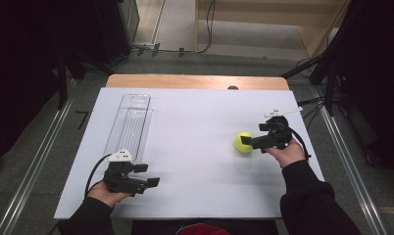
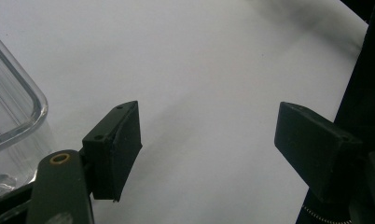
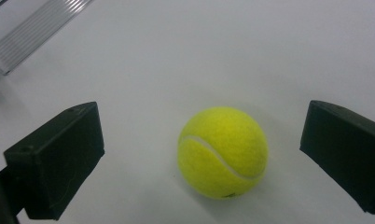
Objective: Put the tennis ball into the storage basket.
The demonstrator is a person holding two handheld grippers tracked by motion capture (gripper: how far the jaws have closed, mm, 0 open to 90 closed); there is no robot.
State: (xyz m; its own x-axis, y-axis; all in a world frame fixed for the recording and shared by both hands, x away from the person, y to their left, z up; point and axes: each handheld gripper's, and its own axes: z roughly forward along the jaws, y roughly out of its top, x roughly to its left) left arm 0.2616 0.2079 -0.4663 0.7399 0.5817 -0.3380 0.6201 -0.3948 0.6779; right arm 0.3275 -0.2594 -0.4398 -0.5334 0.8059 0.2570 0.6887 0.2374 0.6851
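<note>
A white table (image 1: pixel 195 127) with a wooden far edge (image 1: pixel 195 81) stands on grey floor (image 1: pixel 38 161) between metal rails (image 1: pixel 31 161), dark curtains (image 1: pixel 18 63) flanking.

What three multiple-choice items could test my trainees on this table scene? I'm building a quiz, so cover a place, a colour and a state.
1. Where does the long clear plastic tray lie?
A. on the table's left half
B. beside the ball
C. at the right edge

2. What colour is the fuzzy round tennis ball?
A. orange
B. yellow-green
C. white

3. How do the right tongs stand to the ball?
A. shut on it
B. open, a jaw on either side, not touching
C. shut above it

Answers:
1. A: the high view shows the tray left of the middle, near the left tongs.
2. B: the ball is yellow-green with a white seam.
3. B: the right gripper view shows white table between each jaw and the ball.
</note>
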